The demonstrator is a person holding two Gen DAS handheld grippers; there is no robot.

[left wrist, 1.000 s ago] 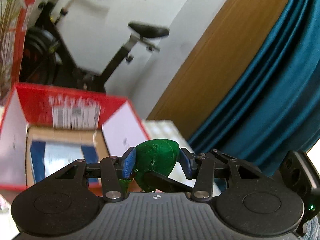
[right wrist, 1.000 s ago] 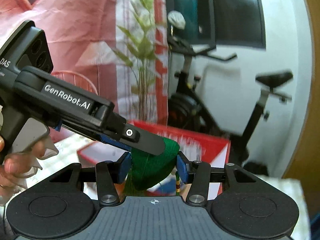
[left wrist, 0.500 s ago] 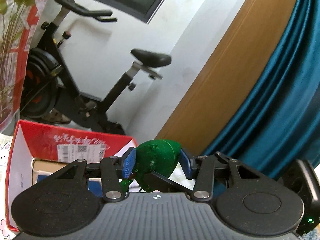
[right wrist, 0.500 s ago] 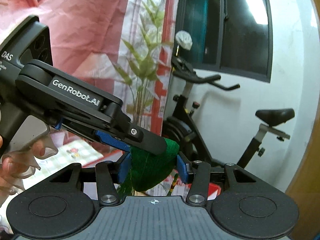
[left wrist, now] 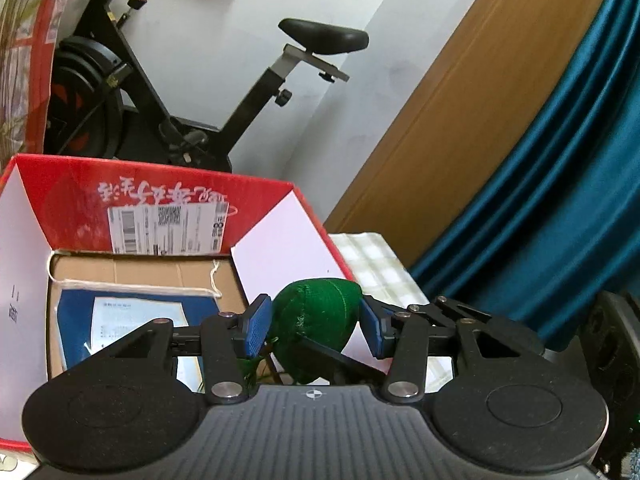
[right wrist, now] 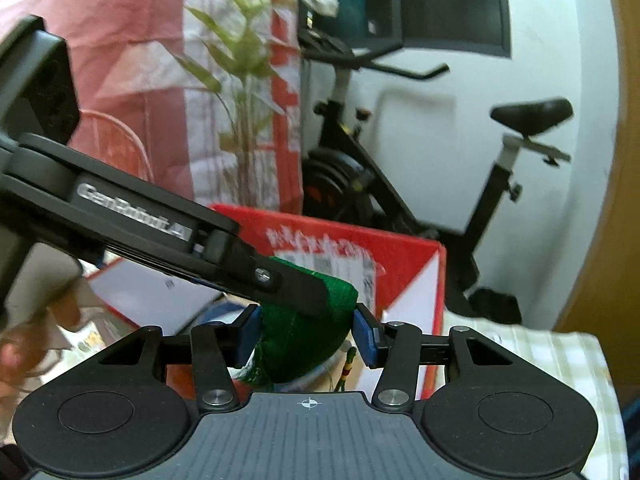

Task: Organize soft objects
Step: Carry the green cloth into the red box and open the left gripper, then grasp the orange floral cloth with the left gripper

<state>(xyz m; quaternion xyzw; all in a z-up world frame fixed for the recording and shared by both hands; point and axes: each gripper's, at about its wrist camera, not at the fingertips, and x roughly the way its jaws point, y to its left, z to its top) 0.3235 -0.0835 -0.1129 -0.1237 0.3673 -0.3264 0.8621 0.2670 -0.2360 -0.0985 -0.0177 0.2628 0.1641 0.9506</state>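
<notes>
Both grippers clamped 1 green stuffed toy (left wrist: 316, 320) at once: the left gripper (left wrist: 316, 326) and the right gripper (right wrist: 306, 336) each pressed blue pads against it, above the open red box (left wrist: 160, 200).

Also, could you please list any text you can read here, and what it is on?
"GenRobot.AI": on the left claw, seen from the right wrist, slightly blurred.
Box: white script, upside down, unreadable.
Label on the box: too small.
Sheet inside the box: too small.
Green plush: no text.
</notes>
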